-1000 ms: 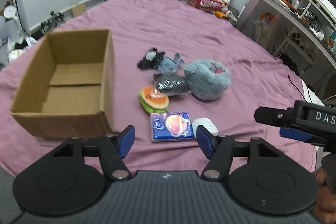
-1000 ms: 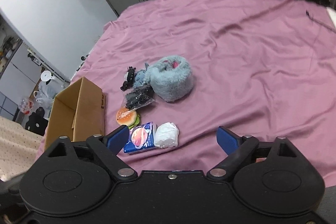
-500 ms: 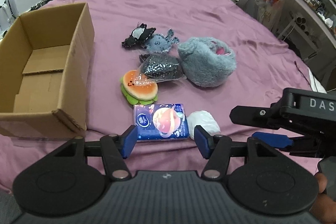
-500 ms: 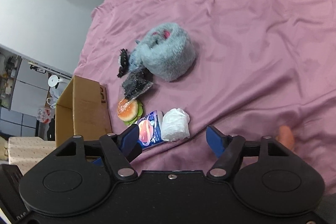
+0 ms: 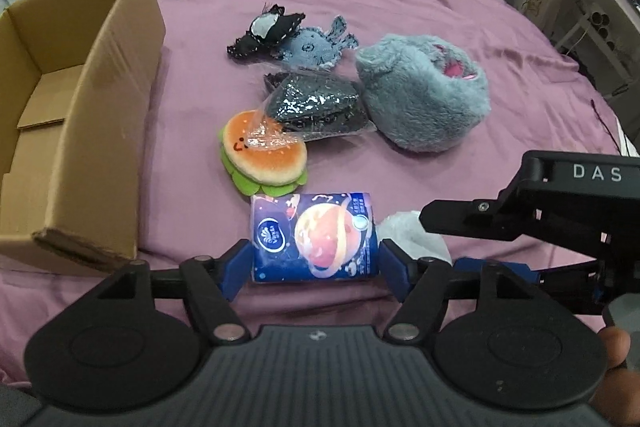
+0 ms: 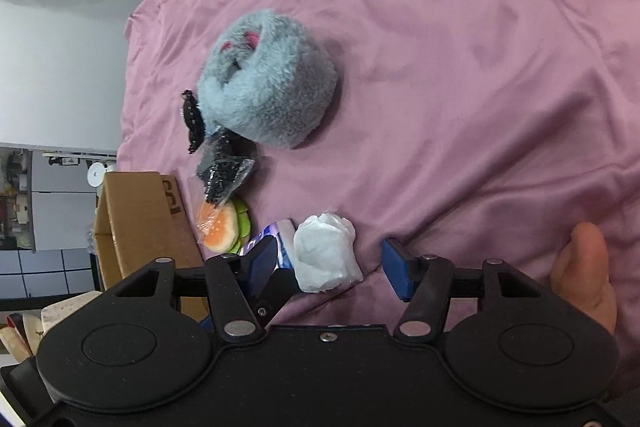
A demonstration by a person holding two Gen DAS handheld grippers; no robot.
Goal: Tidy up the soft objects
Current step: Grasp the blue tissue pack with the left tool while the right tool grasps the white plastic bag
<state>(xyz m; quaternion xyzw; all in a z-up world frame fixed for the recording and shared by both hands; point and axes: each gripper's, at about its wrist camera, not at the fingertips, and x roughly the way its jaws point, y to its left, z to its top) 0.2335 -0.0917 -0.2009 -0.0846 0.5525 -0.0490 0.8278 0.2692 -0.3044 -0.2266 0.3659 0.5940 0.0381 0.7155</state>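
"DAS" on right tongs (image 5: 496, 269) — both tongs wide; left (image 5: 314, 269) astride tissue pack (image 5: 314, 237).

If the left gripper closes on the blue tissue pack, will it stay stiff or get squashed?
The tissue pack will probably squash somewhat: it looks like soft plastic wrap with rounded edges. It seems light for its size. The glossy film may slip against the left gripper pads, whose open jaws already flank it.
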